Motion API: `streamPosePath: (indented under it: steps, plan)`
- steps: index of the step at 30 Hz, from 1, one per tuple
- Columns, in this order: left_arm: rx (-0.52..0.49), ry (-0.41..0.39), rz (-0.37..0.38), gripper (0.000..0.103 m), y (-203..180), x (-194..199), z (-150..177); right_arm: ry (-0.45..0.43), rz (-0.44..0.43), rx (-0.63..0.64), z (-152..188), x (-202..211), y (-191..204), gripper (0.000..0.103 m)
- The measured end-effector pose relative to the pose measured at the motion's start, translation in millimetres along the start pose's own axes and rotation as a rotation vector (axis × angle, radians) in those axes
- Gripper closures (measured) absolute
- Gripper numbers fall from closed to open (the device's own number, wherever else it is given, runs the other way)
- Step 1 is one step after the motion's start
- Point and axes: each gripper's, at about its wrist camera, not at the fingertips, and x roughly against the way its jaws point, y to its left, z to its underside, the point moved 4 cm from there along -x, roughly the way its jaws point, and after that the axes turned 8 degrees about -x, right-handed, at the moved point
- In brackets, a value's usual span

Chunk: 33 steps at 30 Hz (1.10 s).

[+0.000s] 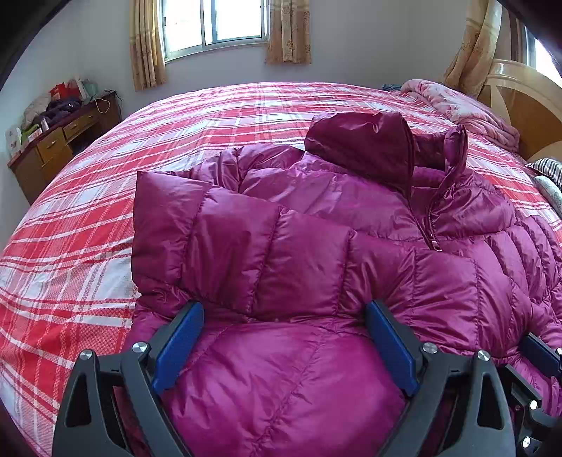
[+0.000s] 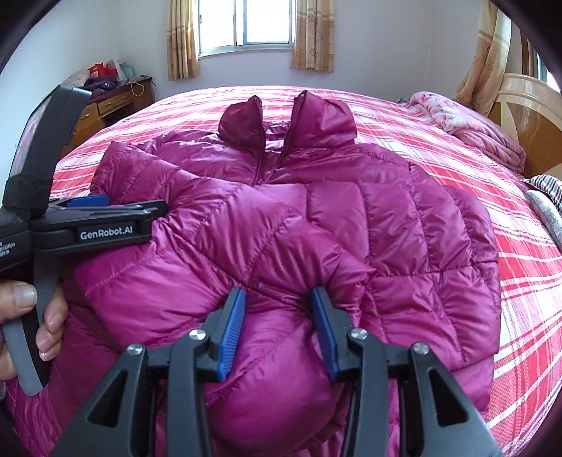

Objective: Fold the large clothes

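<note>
A magenta quilted down jacket (image 1: 316, 218) lies on the bed, collar (image 2: 291, 116) toward the window, with one sleeve (image 1: 246, 253) folded across its chest. My left gripper (image 1: 284, 348) stands wide open, its fingertips sunk into the near part of the jacket, and puffy fabric bulges loosely between its blue pads (image 1: 179, 348). It also shows from the side in the right wrist view, the left gripper (image 2: 116, 214) held by a hand (image 2: 31, 316). My right gripper (image 2: 277, 327) has its jaws part-way apart, and its pads (image 2: 232, 327) pinch a gathered bulge of the jacket.
The bed (image 1: 87, 218) has a red plaid sheet. A pink quilt (image 1: 463, 109) lies bunched by the wooden headboard (image 1: 527, 105) at the right. A cluttered wooden desk (image 1: 59, 140) stands at the far left, and curtains frame the window (image 1: 214, 24).
</note>
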Motion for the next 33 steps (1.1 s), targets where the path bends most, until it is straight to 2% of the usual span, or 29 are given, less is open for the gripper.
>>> streamPosePath:
  steps: [4, 6, 10, 12, 16, 20, 23, 26, 28, 30, 31, 32, 33]
  plan:
    - [-0.001, -0.005, -0.009, 0.009, 2.5, 12.3, 0.9, 0.001, -0.027, -0.008, -0.3, 0.7, 0.0, 0.055]
    - [-0.029, 0.003, -0.039, 0.009, 1.4, 29.2, -1.9, -0.002, -0.040, -0.008, -0.2, 0.5, 0.8, 0.051]
    - [-0.071, -0.106, -0.033, 0.010, -3.2, 73.1, -28.7, -0.014, -0.049, -0.003, 1.3, 3.4, 3.0, 0.047]
    - [-0.071, -0.122, -0.019, 0.009, -4.1, 80.1, -52.4, -0.019, -0.052, -0.002, 2.0, 4.6, 3.7, 0.045]
    - [0.002, -0.089, 0.015, 0.010, 0.5, 57.4, -106.0, -0.029, -0.063, -0.007, 3.0, 6.6, 4.0, 0.042]
    - [0.085, -0.027, 0.068, 0.010, -1.8, 13.2, -159.3, -0.035, -0.078, -0.020, 3.3, 7.4, 2.6, 0.041]
    - [0.103, 0.019, 0.070, 0.010, -9.9, -18.2, -188.1, -0.035, -0.091, -0.025, 3.6, 7.7, 1.8, 0.039]
    - [0.088, 0.101, 0.040, 0.010, -17.2, -52.7, -199.7, -0.037, -0.107, -0.032, 3.7, 8.5, 0.2, 0.038]
    - [0.042, 0.140, -0.053, 0.010, -17.7, -73.0, -196.7, -0.037, -0.121, -0.038, 3.3, 8.6, -0.7, 0.037]
    - [0.033, 0.157, -0.061, 0.010, -15.5, -85.2, -186.7, -0.038, -0.130, -0.043, 3.4, 9.0, -1.5, 0.036]
    - [0.033, 0.159, -0.049, 0.021, -14.3, -87.0, -180.6, -0.040, -0.133, -0.044, 3.1, 8.9, -1.4, 0.036]
    - [0.031, 0.159, -0.021, 0.041, -13.3, -87.1, -173.5, -0.039, -0.136, -0.045, 2.5, 8.0, -1.4, 0.035]
    - [0.026, 0.165, 0.000, 0.049, -12.4, -86.3, -167.1, -0.039, -0.137, -0.045, 2.3, 7.6, -1.2, 0.035]
